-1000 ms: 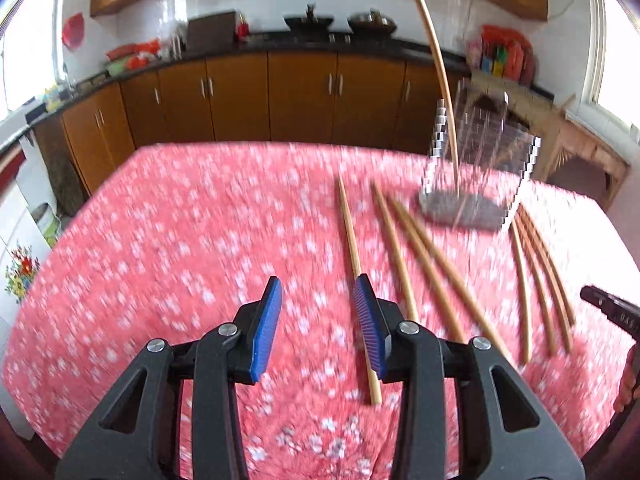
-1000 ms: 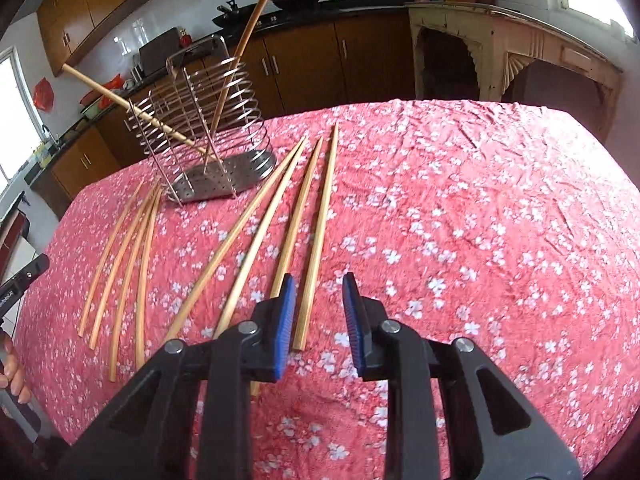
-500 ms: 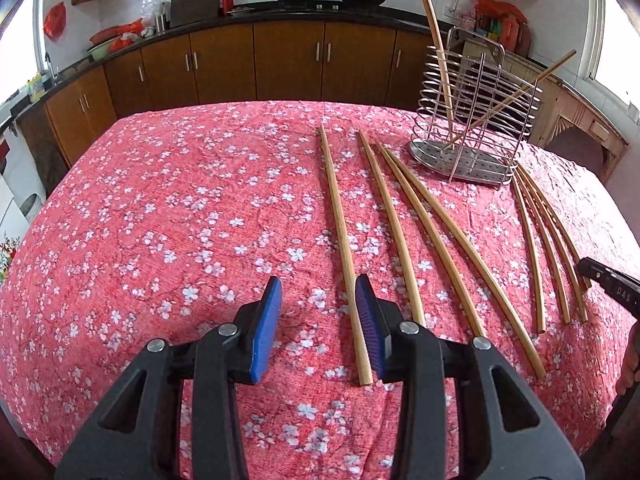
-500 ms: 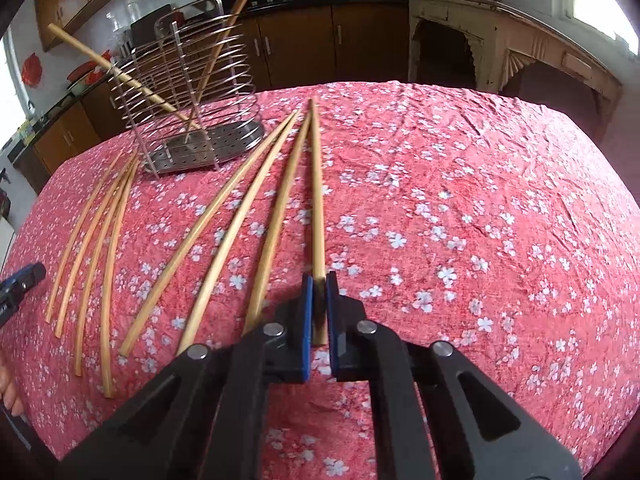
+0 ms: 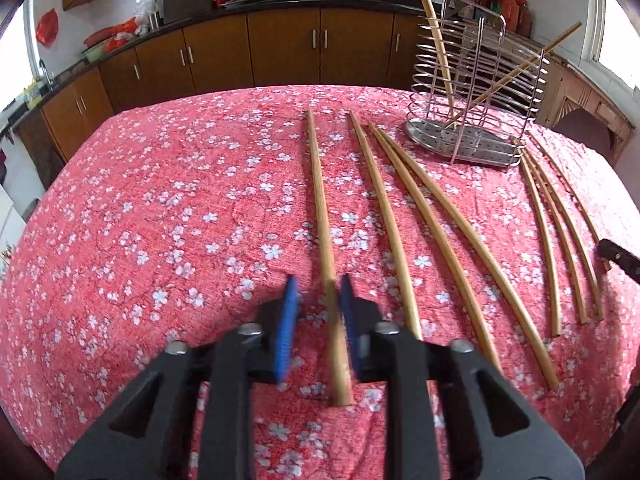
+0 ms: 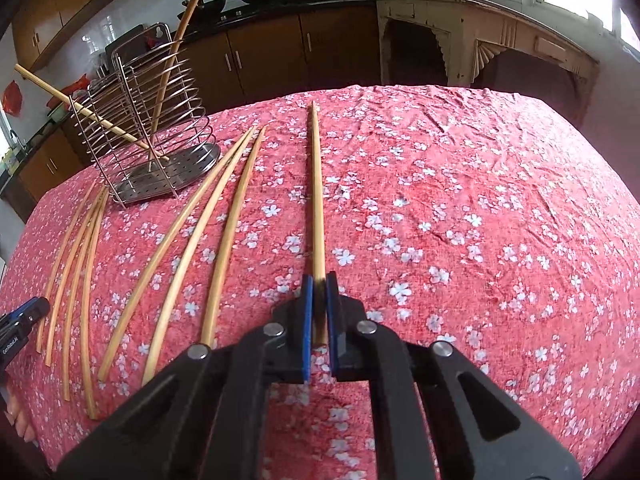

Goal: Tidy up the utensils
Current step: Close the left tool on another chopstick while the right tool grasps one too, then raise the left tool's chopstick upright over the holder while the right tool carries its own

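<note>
Wooden chopsticks (image 5: 386,216) lie in rows on the red floral tablecloth (image 5: 180,200) beside a wire rack (image 5: 472,80); the left gripper (image 5: 318,304) has just been closing, its jaws not yet pressing the leftmost stick (image 5: 318,192) between them. The right gripper (image 6: 319,300) is clamped on the rightmost stick (image 6: 316,200), which lies on the cloth.

left gripper (image 5: 316,308): black triangular-cutout arms, blue ribbed pads, silver screws
right gripper (image 6: 318,308): same black frame, blue pads, silver screws

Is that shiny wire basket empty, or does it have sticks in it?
Not empty. Two wooden sticks lean inside the wire basket, crossing each other, with their tops poking out past its rim.
</note>
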A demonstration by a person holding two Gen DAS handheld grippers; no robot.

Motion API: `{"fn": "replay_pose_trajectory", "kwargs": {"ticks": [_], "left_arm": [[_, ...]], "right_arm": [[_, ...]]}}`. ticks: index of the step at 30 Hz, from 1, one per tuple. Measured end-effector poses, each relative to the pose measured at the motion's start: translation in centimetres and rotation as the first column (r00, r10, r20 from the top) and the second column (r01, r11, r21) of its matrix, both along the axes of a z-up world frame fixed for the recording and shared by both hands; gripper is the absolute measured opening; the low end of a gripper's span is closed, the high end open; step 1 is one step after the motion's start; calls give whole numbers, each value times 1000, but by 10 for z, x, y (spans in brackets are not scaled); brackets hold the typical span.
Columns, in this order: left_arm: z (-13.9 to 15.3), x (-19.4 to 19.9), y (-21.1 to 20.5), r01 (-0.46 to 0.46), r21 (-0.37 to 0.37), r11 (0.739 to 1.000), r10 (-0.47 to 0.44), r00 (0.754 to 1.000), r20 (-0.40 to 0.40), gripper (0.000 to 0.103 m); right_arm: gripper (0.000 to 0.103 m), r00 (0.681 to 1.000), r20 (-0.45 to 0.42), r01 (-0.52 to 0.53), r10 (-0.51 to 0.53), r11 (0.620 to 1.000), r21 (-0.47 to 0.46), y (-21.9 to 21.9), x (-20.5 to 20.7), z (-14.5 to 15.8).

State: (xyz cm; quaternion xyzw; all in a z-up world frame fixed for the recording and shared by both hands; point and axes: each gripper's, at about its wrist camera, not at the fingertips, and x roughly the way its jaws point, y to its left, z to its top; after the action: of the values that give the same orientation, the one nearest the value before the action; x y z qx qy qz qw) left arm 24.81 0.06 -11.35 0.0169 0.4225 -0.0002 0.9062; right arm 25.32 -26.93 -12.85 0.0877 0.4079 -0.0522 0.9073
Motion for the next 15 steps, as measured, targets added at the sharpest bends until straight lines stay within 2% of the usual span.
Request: {"fn": "replay_pose_trajectory", "kwargs": {"ticks": [1,6,15], "left_arm": [[0,3,3,-8,-1,1000,8,1000,-1,8],[1,18,24,-54,-12,998,54,999,0,7],[1,23,34,-53,-40,998,53,999,-1,8]], "right_arm": [[8,1000,0,0,0,1000,-2,-1,1,0],[8,1000,-2,3,-3,1000,-8,-1,5,0],[8,1000,-5,3,-3,1000,-23,2,7,0]]}}
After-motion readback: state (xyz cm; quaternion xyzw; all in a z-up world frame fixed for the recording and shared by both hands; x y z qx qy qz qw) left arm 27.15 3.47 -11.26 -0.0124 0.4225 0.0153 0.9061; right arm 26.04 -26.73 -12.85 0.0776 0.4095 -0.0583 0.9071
